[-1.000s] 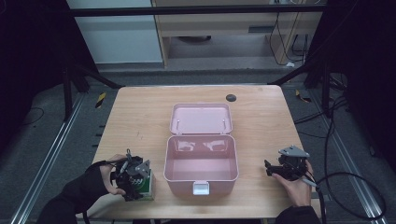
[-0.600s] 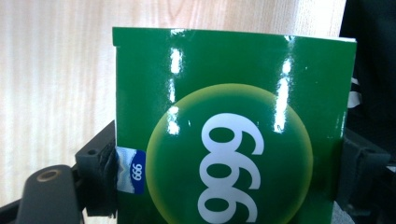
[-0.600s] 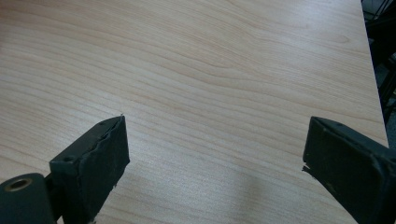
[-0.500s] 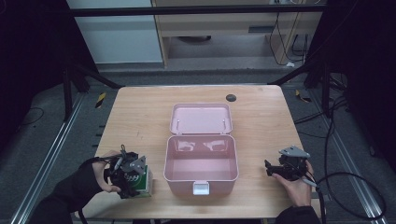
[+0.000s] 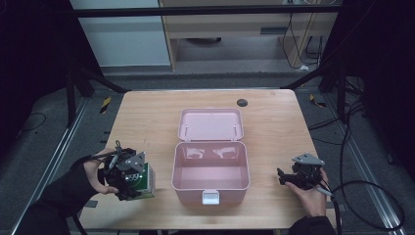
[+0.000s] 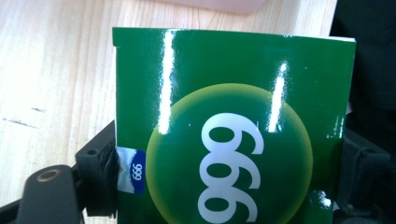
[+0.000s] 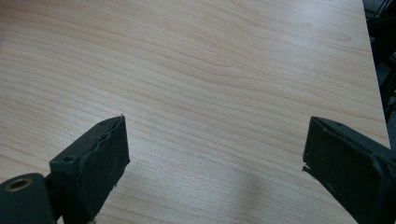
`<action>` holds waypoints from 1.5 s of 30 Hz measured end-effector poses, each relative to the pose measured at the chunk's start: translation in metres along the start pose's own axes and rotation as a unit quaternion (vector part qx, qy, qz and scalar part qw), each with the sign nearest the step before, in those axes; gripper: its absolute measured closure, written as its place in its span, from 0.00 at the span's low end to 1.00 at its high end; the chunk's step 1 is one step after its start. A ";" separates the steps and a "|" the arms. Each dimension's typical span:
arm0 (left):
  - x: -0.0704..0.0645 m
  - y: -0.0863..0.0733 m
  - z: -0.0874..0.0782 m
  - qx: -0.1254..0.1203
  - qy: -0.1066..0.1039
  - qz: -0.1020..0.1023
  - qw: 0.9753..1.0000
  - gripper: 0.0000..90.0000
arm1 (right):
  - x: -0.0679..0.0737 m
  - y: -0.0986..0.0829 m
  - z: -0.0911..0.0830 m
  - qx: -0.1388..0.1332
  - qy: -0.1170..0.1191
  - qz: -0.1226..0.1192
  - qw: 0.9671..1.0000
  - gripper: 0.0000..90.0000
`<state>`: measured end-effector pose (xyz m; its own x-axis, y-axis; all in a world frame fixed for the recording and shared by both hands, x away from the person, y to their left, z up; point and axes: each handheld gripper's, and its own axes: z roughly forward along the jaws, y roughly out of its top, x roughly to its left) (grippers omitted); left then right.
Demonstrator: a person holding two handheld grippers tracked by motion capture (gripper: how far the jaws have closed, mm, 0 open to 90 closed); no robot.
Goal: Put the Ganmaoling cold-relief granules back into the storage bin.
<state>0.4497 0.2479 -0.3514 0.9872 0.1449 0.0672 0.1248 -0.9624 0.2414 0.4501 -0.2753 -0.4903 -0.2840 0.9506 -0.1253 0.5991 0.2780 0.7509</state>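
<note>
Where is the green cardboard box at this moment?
In the high view, the green cardboard box sits near the table's front-left, held in the left claw, left of the open pink plastic case.

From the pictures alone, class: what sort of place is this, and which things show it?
Probably a lab or workshop set up for recording. A wooden table stands inside a dark metal frame, loose cables trail over the floor, and a hand-held gripper grips a green box.

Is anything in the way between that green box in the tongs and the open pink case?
Nothing visible. The left tongs hold the green box just left of the open pink case, with bare table between them.
</note>
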 end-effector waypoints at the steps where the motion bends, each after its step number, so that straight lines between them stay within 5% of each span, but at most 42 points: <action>1: 0.000 0.001 -0.003 -0.002 0.001 0.000 1.000 0.17 | 0.000 0.000 0.000 0.000 0.000 0.000 1.000 0.08; 17: 0.005 0.022 -0.042 -0.031 0.008 -0.004 0.999 0.17 | 0.000 0.000 0.000 -0.001 0.000 0.000 1.000 0.08; 45: 0.020 0.066 -0.066 -0.027 0.013 0.038 0.999 0.17 | -0.001 0.000 0.000 -0.002 0.000 -0.001 1.000 0.08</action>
<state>0.4709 0.2024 -0.2704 0.9904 0.0796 0.1127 0.0443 -0.9570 0.2867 0.4504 -0.2763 -0.4900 -0.2847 0.9502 -0.1265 0.5962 0.2789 0.7528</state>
